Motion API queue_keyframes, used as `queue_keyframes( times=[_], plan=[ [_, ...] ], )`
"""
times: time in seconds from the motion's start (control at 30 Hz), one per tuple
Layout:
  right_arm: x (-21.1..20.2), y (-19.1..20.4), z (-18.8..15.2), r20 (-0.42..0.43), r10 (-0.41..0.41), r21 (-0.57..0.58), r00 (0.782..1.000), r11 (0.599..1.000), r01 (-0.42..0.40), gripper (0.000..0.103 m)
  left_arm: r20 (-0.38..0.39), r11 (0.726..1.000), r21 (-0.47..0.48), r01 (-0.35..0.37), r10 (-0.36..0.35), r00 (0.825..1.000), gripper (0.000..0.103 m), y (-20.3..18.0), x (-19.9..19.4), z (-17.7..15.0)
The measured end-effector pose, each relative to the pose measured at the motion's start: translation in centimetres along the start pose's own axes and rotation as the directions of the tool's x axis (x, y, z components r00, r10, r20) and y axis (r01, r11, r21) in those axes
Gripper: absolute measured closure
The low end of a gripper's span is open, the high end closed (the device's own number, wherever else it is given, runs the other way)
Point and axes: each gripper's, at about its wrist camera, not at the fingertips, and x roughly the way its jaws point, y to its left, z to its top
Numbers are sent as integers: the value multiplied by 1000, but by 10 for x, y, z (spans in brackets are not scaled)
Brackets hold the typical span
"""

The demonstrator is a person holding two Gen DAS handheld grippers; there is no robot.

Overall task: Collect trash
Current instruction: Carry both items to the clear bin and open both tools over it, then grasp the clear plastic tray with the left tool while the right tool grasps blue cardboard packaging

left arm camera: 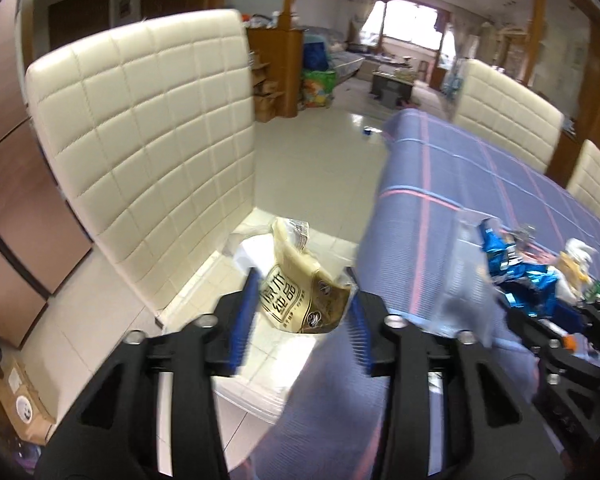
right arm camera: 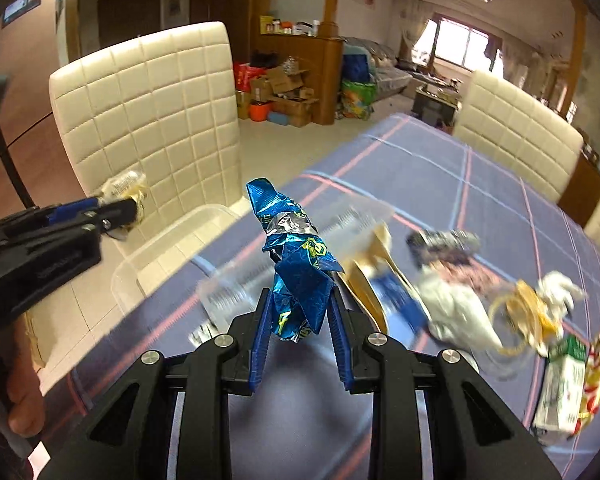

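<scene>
In the left wrist view my left gripper (left arm camera: 304, 290) stands open over a clear plastic bin (left arm camera: 256, 398) on the floor beside the table. A tan and gold wrapper (left arm camera: 300, 292) hangs loosely between its blue pads (left arm camera: 242, 320). The right wrist view shows the same left gripper (right arm camera: 118, 208) with that wrapper (right arm camera: 126, 188) at its tips, above the bin (right arm camera: 168, 240). My right gripper (right arm camera: 300, 300) is shut on a crumpled blue foil wrapper (right arm camera: 300, 276), held above the table's left edge. The blue wrapper (left arm camera: 520, 276) also shows at the right of the left wrist view.
A table with a blue checked cloth (right arm camera: 460, 184) carries several pieces of trash: a clear film (right arm camera: 236, 292), a gold and blue packet (right arm camera: 384, 284), white tissue (right arm camera: 452, 316), a green and white carton (right arm camera: 560, 392). A cream quilted chair (right arm camera: 148, 120) stands behind the bin. A hand (right arm camera: 24, 400) holds the left gripper.
</scene>
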Motion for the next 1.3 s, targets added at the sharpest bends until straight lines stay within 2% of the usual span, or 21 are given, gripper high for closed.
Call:
queue_keyframes(
  times=[0.03, 0.1, 0.13, 0.33, 0.47, 0.63, 0.7, 0.73, 0.8, 0.83, 0.87, 1.03, 1.13, 1.3],
  plan=[
    [3, 1, 4, -1, 4, -3, 1000, 1000, -4, 76, -1, 1000, -6, -10, 10, 1000, 30, 3, 2, 1],
    [9, 3, 12, -4, 9, -3, 1000, 1000, -9, 76, 6, 999, -29, -38, 38, 999, 8, 11, 8, 3],
    [10, 4, 15, -6, 12, -2, 1000, 1000, -12, 76, 15, 998, -40, -41, 42, 999, 7, 15, 8, 3],
    [25, 21, 28, -18, 37, -25, 999, 999, -37, 76, -22, 997, -68, -44, 42, 999, 6, 34, 17, -5],
    [35, 39, 31, -39, 61, -57, 997, 996, -63, 76, -32, 994, -82, -73, 70, 997, 6, 45, 18, -13],
    [51, 57, 36, -79, 83, -81, 993, 993, -90, 73, -10, 990, -75, -123, 123, 992, 6, 58, 8, -19],
    [56, 63, 40, -78, 64, -90, 995, 993, -71, 73, 0, 989, -73, -130, 131, 991, 6, 62, 3, -20],
    [58, 65, 42, -75, 53, -95, 996, 994, -60, 72, 5, 988, -74, -133, 134, 991, 6, 64, 0, -21],
    [60, 67, 44, -65, 47, -99, 997, 994, -53, 59, 10, 988, -75, -131, 132, 991, 6, 65, -1, -21],
    [60, 67, 45, -58, 36, -98, 998, 994, -41, 45, 10, 989, -76, -130, 131, 991, 6, 65, -1, -21],
    [59, 66, 46, -45, 31, -92, 999, 995, -35, 39, 10, 989, -76, -125, 126, 992, 6, 65, -2, -21],
    [53, 62, 48, -11, -27, -94, 1000, 995, 26, 38, 16, 991, -56, -123, 124, 992, 6, 59, -4, -20],
    [48, 54, 46, -14, -30, -76, 999, 997, 29, 38, 12, 992, -54, -110, 111, 994, 6, 55, -4, -19],
    [29, 35, 37, 27, -91, -63, 996, 994, 92, 38, 12, 997, -19, -68, 69, 998, 6, 33, -6, -16]
  ],
)
